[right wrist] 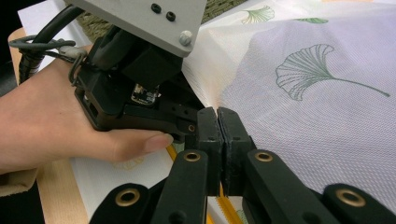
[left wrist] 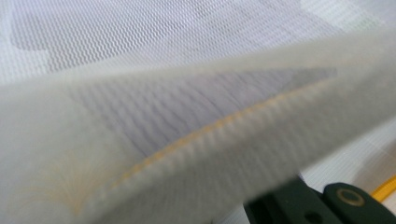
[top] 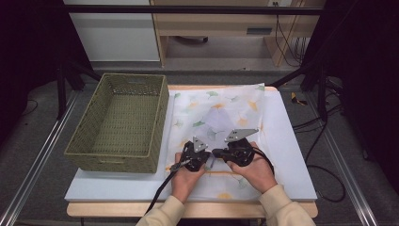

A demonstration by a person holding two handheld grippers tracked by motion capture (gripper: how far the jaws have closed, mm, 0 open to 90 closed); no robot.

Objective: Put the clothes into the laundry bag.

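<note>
Jaws of both grippers are closed on the near part of the leaf-printed cloth point(top: 221, 113).

We hold the left gripper point(top: 203, 162) and the right gripper point(top: 217, 153) close together over the cloth's near edge, almost touching. In the right gripper view our right gripper point(right wrist: 217, 122) has its black jaws pressed together with a yellow-stitched hem pinched between them, and the left gripper point(right wrist: 187, 128) sits just beside it in our left hand point(right wrist: 56, 126). In the left gripper view a raised fold of cloth point(left wrist: 187, 140) with yellow stitching lies across the lens. The cloth is spread on the counter point(top: 291, 141), right of the woven basket point(top: 120, 122).
</note>
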